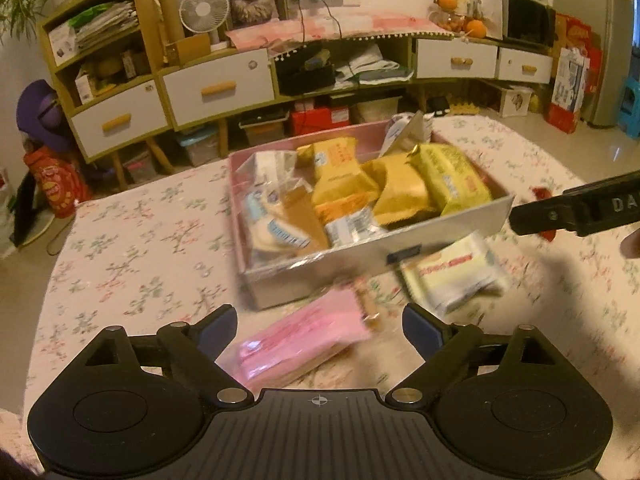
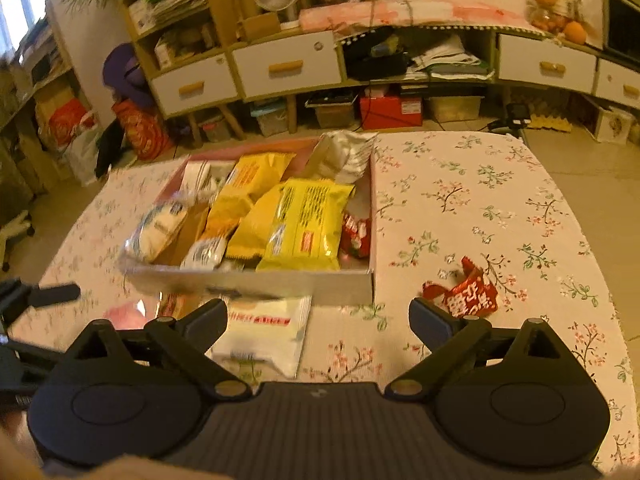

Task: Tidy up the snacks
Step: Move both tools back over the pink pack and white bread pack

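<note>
My left gripper (image 1: pixel 316 326) is spread wide and empty; the pink packet (image 1: pixel 304 340) lies on the counter (image 1: pixel 140 248) just short of the snack box (image 1: pixel 448 236), between my fingers, its long axis slanting up toward the box. My right gripper (image 2: pixel 318 320), also wide and empty, is nearer the white packet (image 2: pixel 268 332). Only the right view shows the red wrapper (image 2: pixel 468 294), right of the box.

Warm, yellowish indoor light colours both of my views. Daylight glares white through a window (image 2: pixel 16 8) far up-left of my right gripper (image 2: pixel 318 322). The pink packet (image 1: pixel 300 344) between my left gripper's (image 1: pixel 318 326) jaws and the white packet (image 2: pixel 266 332) by my right one are smeared with motion blur. A soft shadow (image 1: pixel 560 280) lies on the bench right of my left gripper. The cabinet (image 1: pixel 224 92) bows with the fisheye, and the corners go dark.
</note>
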Tool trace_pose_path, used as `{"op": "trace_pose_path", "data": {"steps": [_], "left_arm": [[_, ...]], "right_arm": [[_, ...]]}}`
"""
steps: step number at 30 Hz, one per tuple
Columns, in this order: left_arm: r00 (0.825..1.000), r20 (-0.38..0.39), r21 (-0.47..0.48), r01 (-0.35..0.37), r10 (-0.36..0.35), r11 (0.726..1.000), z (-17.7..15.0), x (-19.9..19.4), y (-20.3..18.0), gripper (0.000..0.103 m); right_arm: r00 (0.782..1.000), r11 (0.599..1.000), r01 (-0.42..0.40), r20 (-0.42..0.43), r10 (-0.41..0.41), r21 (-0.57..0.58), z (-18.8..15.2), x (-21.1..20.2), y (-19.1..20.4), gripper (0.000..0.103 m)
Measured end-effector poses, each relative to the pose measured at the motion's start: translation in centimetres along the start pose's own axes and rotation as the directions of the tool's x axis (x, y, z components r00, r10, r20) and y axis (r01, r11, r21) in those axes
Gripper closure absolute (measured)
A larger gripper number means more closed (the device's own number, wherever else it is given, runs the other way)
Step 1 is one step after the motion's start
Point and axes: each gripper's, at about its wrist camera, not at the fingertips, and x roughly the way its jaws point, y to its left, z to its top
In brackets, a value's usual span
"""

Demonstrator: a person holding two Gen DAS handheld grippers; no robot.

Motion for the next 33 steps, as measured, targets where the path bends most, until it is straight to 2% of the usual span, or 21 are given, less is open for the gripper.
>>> {"op": "trace_pose_path", "data": {"steps": [6, 16, 25, 30, 32, 33], "left_arm": [[1.000, -0.020, 0.018, -0.018, 0.019, 1.000, -1.6, 0.1, 1.6, 0.011], [1.000, -0.018, 0.035, 0.016, -0.015, 0.999, -3.1, 1.5, 3.2, 0.011], [0.994, -0.017, 0.029, 0.111, -0.110, 0.993, -2.8, 3.3, 3.7, 0.014], [0.990, -0.046, 0.075, 0.136, -0.133, 0.988, -2.7, 3.8, 3.1, 0.030], [0.990, -0.061, 0.093, 0.135, -0.130, 0.987, -2.7, 4.0, 3.0, 0.041], [0.989, -0.072, 0.096, 0.138, -0.132, 0.986, -2.8, 4.0, 3.0, 0.043]], "right_arm": [[1.000, 0.999, 0.014, -0.007, -0.014, -0.050, -0.8, 0.0, 0.5, 0.006], [0.998, 0.994, 0.042, -0.037, -0.046, -0.106, -1.8, 1.1, 0.7, 0.005], [0.997, 0.989, 0.015, -0.066, -0.026, -0.150, -2.0, 2.8, 2.1, 0.005], [0.996, 0.985, 0.010, -0.091, -0.026, -0.175, -2.0, 4.1, 3.0, 0.006], [0.995, 0.984, -0.001, -0.101, -0.018, -0.179, -2.0, 4.5, 3.3, 0.006], [0.994, 0.984, -0.014, -0.105, -0.005, -0.178, -2.0, 4.6, 3.4, 0.006]]}}
